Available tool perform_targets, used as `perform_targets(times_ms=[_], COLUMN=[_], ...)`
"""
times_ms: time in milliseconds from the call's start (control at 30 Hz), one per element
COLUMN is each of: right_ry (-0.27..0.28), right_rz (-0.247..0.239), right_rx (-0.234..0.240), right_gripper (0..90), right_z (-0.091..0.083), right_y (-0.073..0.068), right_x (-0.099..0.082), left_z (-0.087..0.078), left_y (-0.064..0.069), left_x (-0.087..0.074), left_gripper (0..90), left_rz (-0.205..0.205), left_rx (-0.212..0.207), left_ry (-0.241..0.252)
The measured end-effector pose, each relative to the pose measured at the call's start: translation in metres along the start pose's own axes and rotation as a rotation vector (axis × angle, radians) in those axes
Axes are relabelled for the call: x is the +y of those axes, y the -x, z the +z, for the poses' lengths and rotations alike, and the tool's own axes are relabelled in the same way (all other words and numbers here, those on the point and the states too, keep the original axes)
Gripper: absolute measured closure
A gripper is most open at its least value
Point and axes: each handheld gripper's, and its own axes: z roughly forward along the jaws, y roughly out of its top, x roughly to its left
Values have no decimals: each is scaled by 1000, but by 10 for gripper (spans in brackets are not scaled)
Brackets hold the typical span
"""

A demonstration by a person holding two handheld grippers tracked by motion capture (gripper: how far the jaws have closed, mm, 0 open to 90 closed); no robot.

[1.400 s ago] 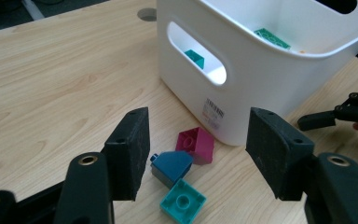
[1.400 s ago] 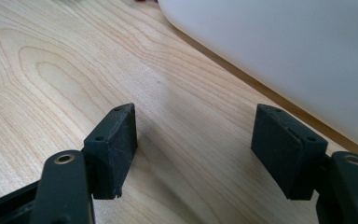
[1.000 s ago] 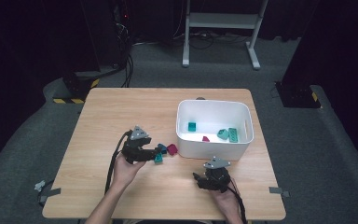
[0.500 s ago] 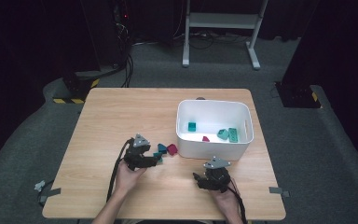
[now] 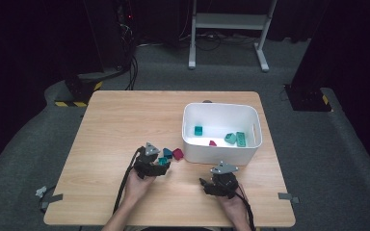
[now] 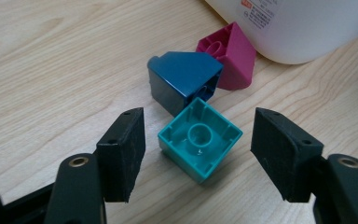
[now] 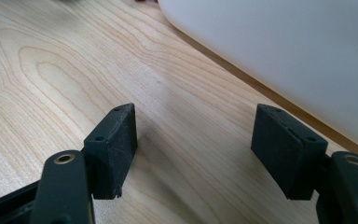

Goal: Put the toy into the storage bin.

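Left gripper point(image 6: 198, 154) lowered over a teal block point(image 6: 199, 143) lying studs-down on the bench point(image 5: 111, 130), jaws just widened and straddling it without touching — apparently lining up a pick for the white bin point(image 5: 221, 149) nearby. Dark blue block point(image 6: 182, 80) touching its far corner, magenta block point(image 6: 228, 56) beyond. Right gripper point(image 7: 193, 151) parked beside the bin — jaws spread, empty.
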Motion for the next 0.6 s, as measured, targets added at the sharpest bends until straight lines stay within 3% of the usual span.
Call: perform_targets(times_ms=[367, 600], right_ry=[0, 0], right_rz=[0, 0], right_rx=[0, 0], right_gripper=[313, 313], right_z=[0, 0], right_y=[0, 0], right_x=[0, 0], left_z=[10, 10], left_y=[1, 1], left_x=[-3, -6], left_gripper=[388, 437], left_rz=[-23, -17], left_rx=[2, 8], left_ry=[-8, -11])
